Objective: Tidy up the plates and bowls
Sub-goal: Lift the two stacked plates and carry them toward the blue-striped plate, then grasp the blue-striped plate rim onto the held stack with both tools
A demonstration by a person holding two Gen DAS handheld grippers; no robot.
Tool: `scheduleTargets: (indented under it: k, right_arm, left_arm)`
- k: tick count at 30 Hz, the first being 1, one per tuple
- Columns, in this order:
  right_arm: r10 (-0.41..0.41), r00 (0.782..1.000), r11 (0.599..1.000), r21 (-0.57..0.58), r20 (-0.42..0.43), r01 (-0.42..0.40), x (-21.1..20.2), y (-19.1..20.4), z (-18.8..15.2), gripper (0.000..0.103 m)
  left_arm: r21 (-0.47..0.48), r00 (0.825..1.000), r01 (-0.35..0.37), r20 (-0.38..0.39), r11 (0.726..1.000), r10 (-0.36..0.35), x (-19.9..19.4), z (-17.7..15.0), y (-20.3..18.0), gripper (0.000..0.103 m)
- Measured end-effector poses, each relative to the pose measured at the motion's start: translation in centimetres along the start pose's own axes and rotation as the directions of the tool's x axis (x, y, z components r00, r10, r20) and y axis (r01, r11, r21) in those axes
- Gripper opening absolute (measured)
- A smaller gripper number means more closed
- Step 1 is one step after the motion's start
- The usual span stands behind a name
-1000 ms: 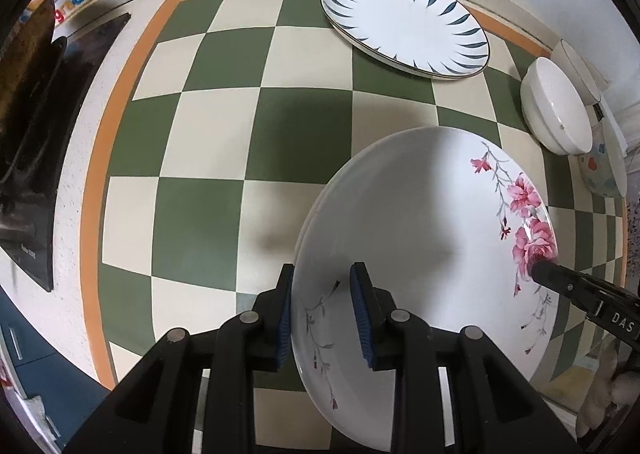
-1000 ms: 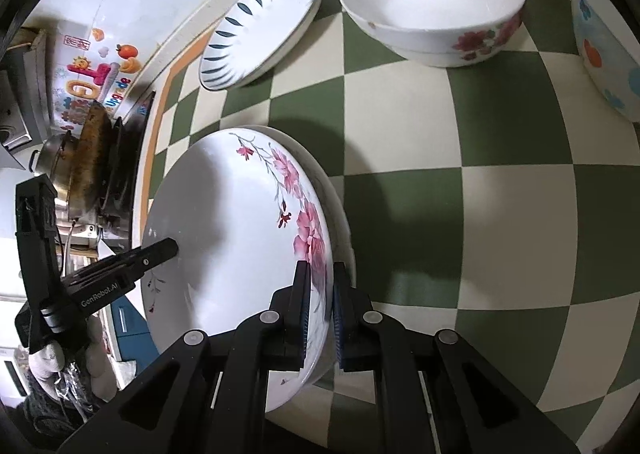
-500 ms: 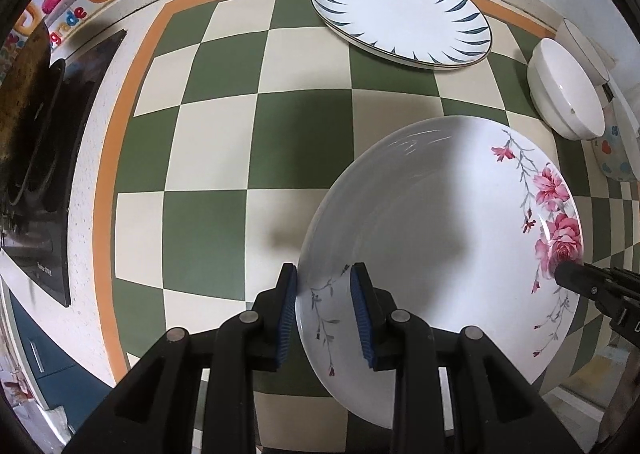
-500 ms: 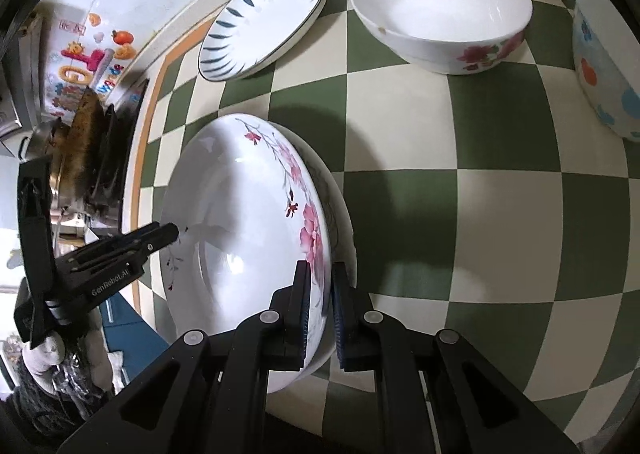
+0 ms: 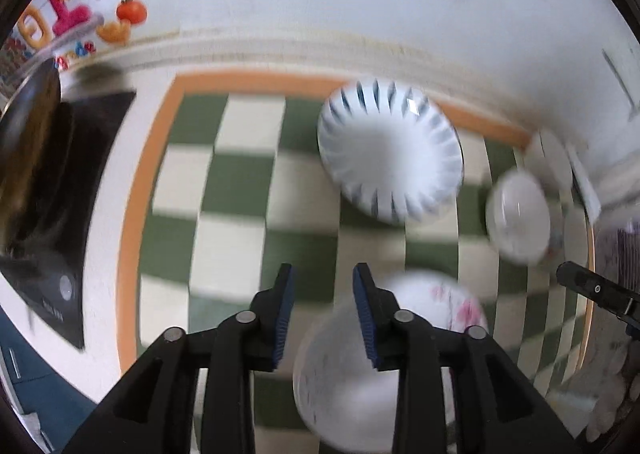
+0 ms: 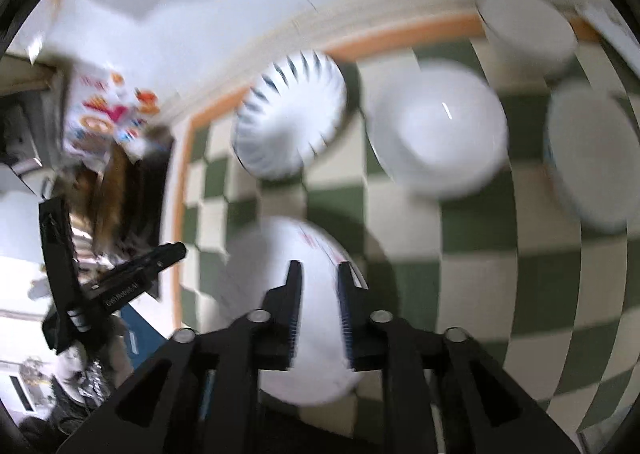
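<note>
The white plate with pink flowers (image 5: 436,306) lies on the green checked cloth (image 5: 240,181), below both grippers. My left gripper (image 5: 323,270) hovers above the plate's left rim, its jaws opening with nothing between the pads. My right gripper (image 6: 318,266) hangs over the floral plate (image 6: 260,262) near its right rim; its jaws are opening too and the pads are off the plate. A blue-striped plate (image 5: 390,153) sits at the back of the cloth. A white bowl (image 6: 438,133) stands to its right. Both views are blurred by motion.
A bowl with coloured dots (image 6: 588,157) and another white bowl (image 6: 524,29) stand at the far right near the wall. A black stove with a pan (image 5: 40,213) lies left of the cloth. The counter's front edge runs close behind the floral plate.
Both grippers were shut on the floral plate's rim; they have let go, their jaws have parted, and both have risen away from it. The plate now rests on the cloth.
</note>
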State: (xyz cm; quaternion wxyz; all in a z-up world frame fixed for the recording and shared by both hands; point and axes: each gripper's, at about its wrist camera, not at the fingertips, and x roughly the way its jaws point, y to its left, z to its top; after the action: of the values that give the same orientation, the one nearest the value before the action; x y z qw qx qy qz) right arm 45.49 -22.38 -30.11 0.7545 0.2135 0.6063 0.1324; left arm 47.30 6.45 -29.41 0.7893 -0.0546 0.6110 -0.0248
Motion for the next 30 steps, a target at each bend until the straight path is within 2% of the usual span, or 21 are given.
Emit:
scheduleTargets:
  k: [1, 3, 7, 10, 14, 20, 23, 24, 25, 26, 30]
  right_arm:
    - [-0.009, 1.000, 1.000, -0.004, 0.014, 0.009, 0.0, 0.3, 1.0, 0.037]
    - [-0.040, 0.999, 0.999, -0.011, 0.034, 0.040, 0.8, 0.9, 4.2, 0.037]
    - [-0.069, 0.998, 0.997, 0.022, 0.002, 0.069, 4.1, 0.4, 9.6, 0.037]
    - [-0.082, 0.996, 0.994, 0.064, -0.047, 0.085, 7.3, -0.7, 13.0, 0.037]
    - [-0.103, 0.991, 0.991, 0.082, -0.089, 0.110, 11.0, -1.9, 15.5, 0.037]
    - [-0.138, 0.974, 0.987, 0.058, -0.180, 0.150, 15.1, -3.0, 16.9, 0.037]
    - [-0.157, 0.967, 0.985, 0.040, -0.199, 0.168, 16.5, -3.3, 16.9, 0.036]
    - [-0.165, 0.968, 0.985, 0.016, -0.191, 0.171, 16.8, -3.2, 16.8, 0.029]
    - [-0.154, 0.972, 0.988, 0.001, -0.180, 0.156, 16.9, -2.8, 16.7, 0.018]
    - [-0.129, 0.977, 0.992, -0.005, -0.172, 0.130, 17.0, -2.6, 16.5, 0.012]
    - [-0.169, 0.976, 0.985, -0.047, -0.140, 0.164, 16.9, -1.8, 16.1, 0.012]
  left_arm:
    - [-0.008, 1.000, 0.003, 0.004, 1.000, -0.003, 0.4, 1.8, 0.3, 0.030]
    - [-0.026, 1.000, 0.019, -0.010, 0.999, -0.019, 1.9, 4.4, 0.6, 0.030]
    - [-0.054, 0.997, 0.035, -0.072, 0.998, -0.039, 5.7, 8.1, 1.1, 0.030]
    - [-0.054, 0.993, 0.032, -0.110, 0.998, -0.038, 8.4, 9.4, 1.4, 0.030]
    - [-0.063, 0.985, 0.035, -0.169, 0.997, -0.045, 11.8, 10.4, 1.7, 0.030]
    - [-0.081, 0.965, 0.099, -0.235, 0.992, -0.116, 15.1, 10.5, 1.5, 0.030]
    - [-0.063, 0.972, 0.099, -0.208, 0.993, -0.110, 15.1, 10.6, 1.2, 0.028]
    - [-0.059, 0.972, 0.103, -0.204, 0.993, -0.113, 15.1, 10.6, 1.1, 0.021]
    - [-0.056, 0.975, 0.103, -0.191, 0.993, -0.112, 14.9, 10.7, 0.9, 0.019]
    - [-0.049, 0.978, 0.095, -0.184, 0.994, -0.102, 14.9, 10.7, 0.8, 0.019]
    - [-0.048, 0.981, 0.079, -0.172, 0.996, -0.086, 14.6, 10.4, 0.8, 0.019]
